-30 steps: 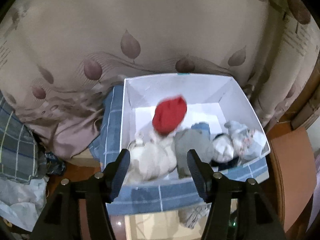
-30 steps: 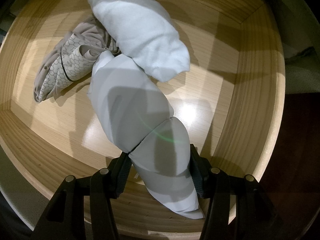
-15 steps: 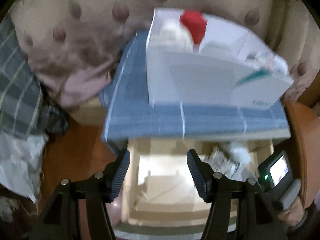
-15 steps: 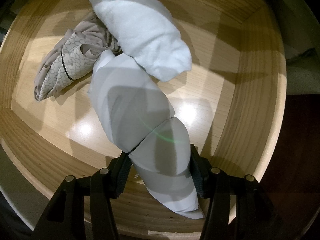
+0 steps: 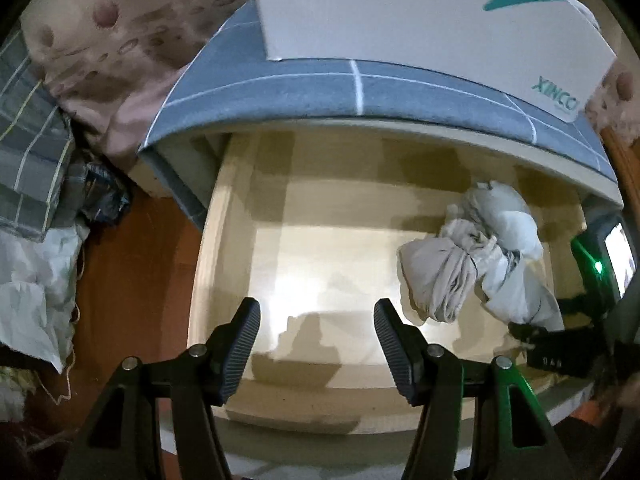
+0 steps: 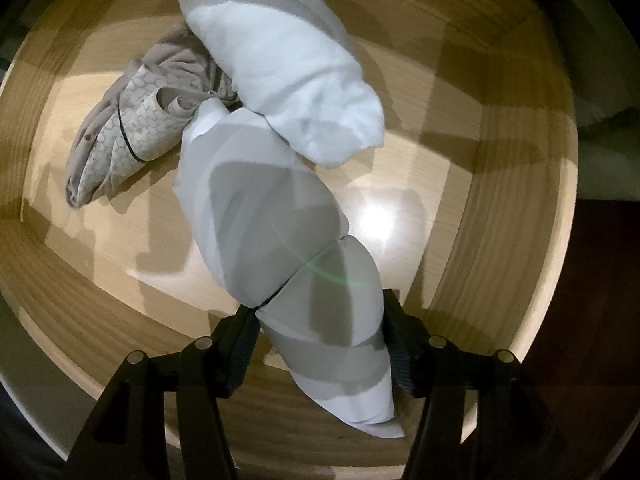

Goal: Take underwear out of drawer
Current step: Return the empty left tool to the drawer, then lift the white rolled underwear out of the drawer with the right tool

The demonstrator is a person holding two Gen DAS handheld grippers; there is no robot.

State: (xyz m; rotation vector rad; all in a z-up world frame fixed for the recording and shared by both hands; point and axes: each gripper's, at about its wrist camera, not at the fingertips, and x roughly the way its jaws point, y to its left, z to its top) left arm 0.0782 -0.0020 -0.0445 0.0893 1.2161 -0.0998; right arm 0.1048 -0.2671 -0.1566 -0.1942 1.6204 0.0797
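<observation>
Right gripper (image 6: 320, 332) points straight down into the pale wooden drawer (image 6: 500, 208), and its jaws are opening, with the pale blue-white rolled underwear bundle (image 6: 276, 216) lying between them. The ribbed black pads sit right at the sides of the bundle's lower lobe; whether they are pressing on it I cannot tell. A thin dark band pinches that bundle into two lobes, and it lies diagonally on the drawer floor, its tail end reaching down past the fingers. Just beyond it, touching its upper end, lies a second white rolled bundle (image 6: 288, 60). Left of the pair is a beige rolled garment with a scale-like pattern (image 6: 132, 144), also bound by a dark band and touching them.

Over to the left gripper (image 5: 316, 336): jaws wide apart, nothing between them, poised above the bare left half of the same drawer (image 5: 320, 248). The garments (image 5: 476, 264) are heaped at the drawer's right side, with the right gripper's black fingers (image 5: 548, 336) at the lowest bundle. Farther back, a blue cloth with white grid lines (image 5: 304, 92) covers the top above the drawer, carrying a white cardboard box with teal lettering (image 5: 400, 12). Behind it hangs a pinkish leaf-print fabric (image 5: 120, 32). At the left, on the reddish-brown floor (image 5: 136, 280), lie a crumpled white bag (image 5: 32, 292) and a grey checked cloth (image 5: 28, 160).
</observation>
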